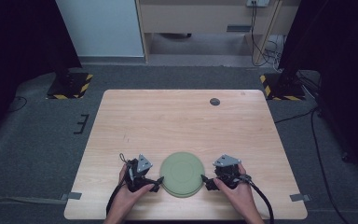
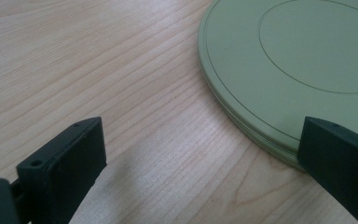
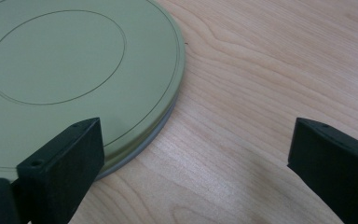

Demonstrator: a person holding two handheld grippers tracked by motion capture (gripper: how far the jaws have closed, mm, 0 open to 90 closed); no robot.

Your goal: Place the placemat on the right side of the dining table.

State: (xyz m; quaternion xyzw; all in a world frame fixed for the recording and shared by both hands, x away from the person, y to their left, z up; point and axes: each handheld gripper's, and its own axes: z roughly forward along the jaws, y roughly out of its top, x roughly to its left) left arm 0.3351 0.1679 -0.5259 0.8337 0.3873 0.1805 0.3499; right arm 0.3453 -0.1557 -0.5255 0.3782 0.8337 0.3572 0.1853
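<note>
We're over a big pale wood surface (image 1: 182,121), mostly bare; far half wide open, so there's plenty of room fwd and to both sides. The near edge sits close below the hands at the bottom of the high view, so little room to pull back.

Centre-bottom of that view lies the green disc (image 1: 182,175), flat and upside-down looking w/ a ring line on top. It's round, so no long axis to line up on. In the left gripper view it appears to be two stacked rims, but we can't tell for sure.

Left hand-held gripper (image 1: 154,183) sits just beside the disc's left edge, jaws wide apart & holding nothing; in its own view (image 2: 200,163) one jaw is at the disc rim, the other over bare wood. Right hand-held gripper (image 1: 206,182) mirrors it at the right edge, also spread wide and empty (image 3: 196,163), w/ one jaw over the disc.

Both about equally near. We'd judge the next move as a two-sided pinch of the rim.
</note>
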